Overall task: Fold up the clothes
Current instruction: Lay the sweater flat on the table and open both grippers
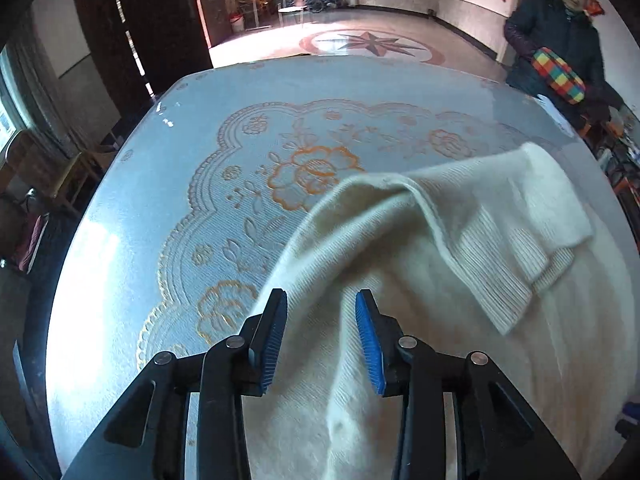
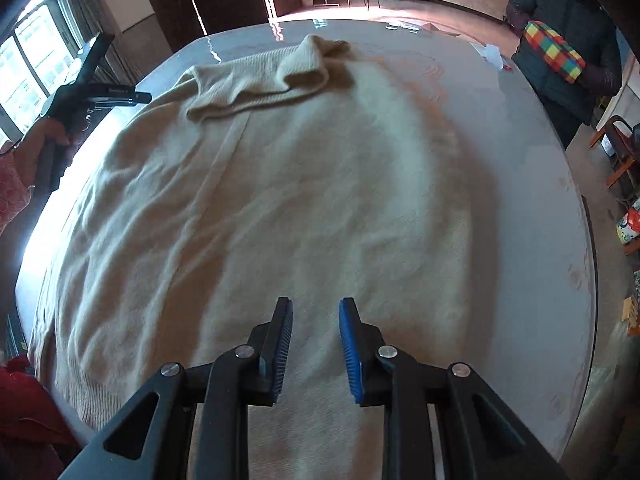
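- Both claws first: my left gripper (image 1: 321, 300), black-armed with blue ribbed pads, stands partly open over the near-left edge of the cream knitted sweater (image 1: 420, 280). Wool runs between the pads but neither presses it; nothing held.
- My right gripper (image 2: 315, 306), same build, also partly open and empty, hovers above the sweater's (image 2: 280, 200) lower body.
- Sweater lies spread over most of the round table with the pale lace-patterned cover and orange flowers (image 1: 180, 200). One sleeve is folded across the chest, its ribbed cuff (image 1: 516, 284) lying on the body.
- Risk: with the jaws only partly open, closing here may catch just the top layer, so the fold would drag crooked.
- Risk: the knit is soft and wrinkled near my right claw; a shallow pinch could slip out mid-lift.
- Risk: the table cover looks glossy. Pulling the hem may slide the whole garment and undo the folded sleeve.
- Further out, my left hand (image 2: 44, 140) grips its tool at the table's left side; uneven lifting between the two claws would skew the fold line.
- Far end: the collar (image 2: 308, 64) sits bunched near the far rim. A hard tug could shift it toward the edge.
- Beyond the table, a bystander in a dark jacket (image 2: 568, 40) holds a multicoloured checked bundle (image 2: 554, 52), well clear of the garment.
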`<act>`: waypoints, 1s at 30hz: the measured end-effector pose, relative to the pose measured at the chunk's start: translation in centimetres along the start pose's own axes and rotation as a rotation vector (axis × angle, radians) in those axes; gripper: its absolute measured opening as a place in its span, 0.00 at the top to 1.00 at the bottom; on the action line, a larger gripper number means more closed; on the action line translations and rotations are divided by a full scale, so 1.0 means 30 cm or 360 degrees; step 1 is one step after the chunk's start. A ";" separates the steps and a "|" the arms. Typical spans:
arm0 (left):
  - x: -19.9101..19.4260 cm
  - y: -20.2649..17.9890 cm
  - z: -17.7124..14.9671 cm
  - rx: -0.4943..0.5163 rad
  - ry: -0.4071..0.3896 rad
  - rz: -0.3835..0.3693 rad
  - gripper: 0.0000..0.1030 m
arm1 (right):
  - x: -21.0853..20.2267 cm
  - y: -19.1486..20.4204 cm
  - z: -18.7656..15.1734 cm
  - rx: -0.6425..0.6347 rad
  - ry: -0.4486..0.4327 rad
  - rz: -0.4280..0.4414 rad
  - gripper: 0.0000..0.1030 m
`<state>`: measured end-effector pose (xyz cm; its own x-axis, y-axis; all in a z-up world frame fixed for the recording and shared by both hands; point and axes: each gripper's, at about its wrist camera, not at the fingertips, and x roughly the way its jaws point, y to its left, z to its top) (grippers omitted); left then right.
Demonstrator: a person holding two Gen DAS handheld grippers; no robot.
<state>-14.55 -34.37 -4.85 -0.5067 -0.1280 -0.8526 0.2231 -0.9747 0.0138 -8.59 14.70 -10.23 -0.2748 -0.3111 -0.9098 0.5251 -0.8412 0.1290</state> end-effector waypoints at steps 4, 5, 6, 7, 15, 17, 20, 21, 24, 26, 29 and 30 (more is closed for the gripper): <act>-0.101 -0.133 -0.167 0.0131 -0.0031 -0.0162 0.61 | 0.052 0.155 -0.053 -0.0081 0.0073 -0.0069 0.72; -0.114 -0.159 -0.207 0.0153 -0.0025 -0.0181 0.61 | 0.058 0.186 -0.051 -0.0116 0.0057 -0.0134 0.72; -0.125 -0.183 -0.246 0.0173 -0.0020 -0.0203 0.61 | 0.064 0.210 -0.048 -0.0134 0.0056 -0.0177 0.70; -0.134 -0.199 -0.284 0.0180 -0.0016 -0.0239 0.61 | 0.071 0.232 -0.045 -0.0146 0.0059 -0.0215 0.69; -0.145 -0.232 -0.478 0.0485 -0.0119 -0.0158 0.46 | 0.048 0.384 0.000 -0.0253 0.0131 0.0085 0.68; -0.140 -0.194 -0.496 0.0574 -0.0169 -0.0137 0.44 | -0.008 0.319 0.085 -0.0140 0.0041 0.0095 0.68; -0.106 -0.117 -0.507 0.0645 -0.0217 -0.0073 0.35 | -0.059 0.153 0.198 0.0015 -0.0045 -0.0168 0.65; -0.100 -0.088 -0.499 0.0642 -0.0201 -0.0034 0.35 | -0.074 0.101 0.197 0.0091 -0.0028 -0.0150 0.64; -0.099 -0.017 -0.471 0.0546 -0.0106 0.0001 0.35 | -0.130 0.014 0.116 0.0206 -0.0060 -0.0012 0.66; -0.116 0.008 -0.462 0.0450 -0.0074 -0.0034 0.36 | -0.148 -0.019 0.047 0.0278 -0.0064 -0.0029 0.66; -0.162 -0.016 -0.486 0.0352 -0.0129 -0.0084 0.37 | -0.151 -0.044 -0.032 0.0385 -0.0073 0.0028 0.65; -0.175 -0.034 -0.505 0.0326 -0.0149 -0.0121 0.37 | -0.152 -0.048 -0.051 0.0414 -0.0075 0.0037 0.65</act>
<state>0.48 -29.93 -8.31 -0.5928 -0.0597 -0.8031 0.0123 -0.9978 0.0651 -6.86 17.99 -6.86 -0.3053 -0.3469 -0.8868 0.3085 -0.9171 0.2525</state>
